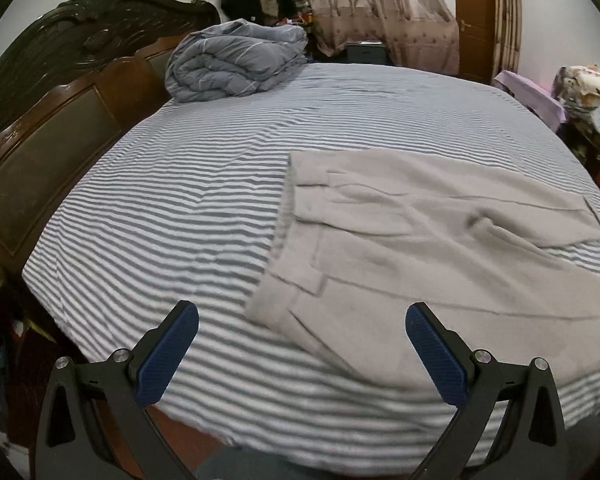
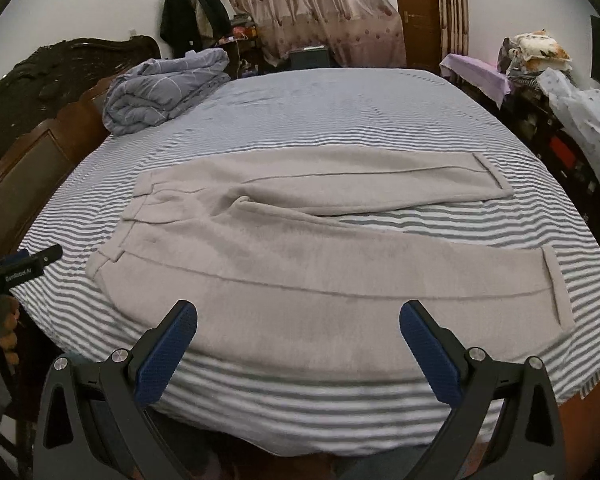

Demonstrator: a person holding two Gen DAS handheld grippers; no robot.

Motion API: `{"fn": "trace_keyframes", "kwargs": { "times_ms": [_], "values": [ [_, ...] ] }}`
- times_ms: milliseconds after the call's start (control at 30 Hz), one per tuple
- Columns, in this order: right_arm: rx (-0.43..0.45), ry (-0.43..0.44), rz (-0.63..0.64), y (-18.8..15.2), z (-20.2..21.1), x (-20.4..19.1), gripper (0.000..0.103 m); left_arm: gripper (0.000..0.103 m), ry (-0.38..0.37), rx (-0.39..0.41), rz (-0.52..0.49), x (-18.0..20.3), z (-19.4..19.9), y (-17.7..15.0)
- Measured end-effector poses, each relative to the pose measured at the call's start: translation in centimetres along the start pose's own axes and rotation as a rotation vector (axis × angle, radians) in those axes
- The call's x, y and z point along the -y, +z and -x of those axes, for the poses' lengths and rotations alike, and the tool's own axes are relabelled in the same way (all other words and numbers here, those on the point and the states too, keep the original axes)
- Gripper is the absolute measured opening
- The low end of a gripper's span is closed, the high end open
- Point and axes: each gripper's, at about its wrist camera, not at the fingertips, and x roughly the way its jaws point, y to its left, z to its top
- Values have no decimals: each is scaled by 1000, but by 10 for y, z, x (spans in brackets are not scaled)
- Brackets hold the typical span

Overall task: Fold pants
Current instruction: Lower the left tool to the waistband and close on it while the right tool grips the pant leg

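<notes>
Grey pants [image 2: 300, 248] spread flat on a striped bed [image 2: 340, 120], legs apart, waistband toward the headboard [image 1: 60, 128]

Left gripper [image 1: 302, 354] and right gripper [image 2: 298, 350] both released, jaws spread wide, hovering at the near bed edge, touching nothing; folded blue quilt [image 1: 236, 60] at the far corner beside the headboard

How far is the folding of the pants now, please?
Done: the pants lie spread flat on the striped bed, legs apart. In hand: nothing; left gripper and right gripper hover open. Left: every fold.
</notes>
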Motion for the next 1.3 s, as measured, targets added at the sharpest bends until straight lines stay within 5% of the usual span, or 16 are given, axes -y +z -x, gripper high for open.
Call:
{"fn": "trace_keyframes", "kwargs": {
  "times_ms": [500, 633, 967, 1133, 1300],
  "values": [
    [-72, -11, 89, 78, -102, -5, 101, 102, -153, -101, 116, -55, -164, 107],
    [-89, -30, 116, 94, -130, -8, 100, 85, -188, -136, 172, -61, -212, 135],
    [-107, -20, 157, 133, -200, -16, 100, 64, -275, -198, 164, -50, -278, 173],
    [-92, -2, 219, 165, -249, -21, 100, 38, -354, -272, 185, -48, -303, 178],
    [-121, 52, 284, 198, -298, -23, 98, 35, -370, -252, 161, -41, -307, 185]
  ]
}}
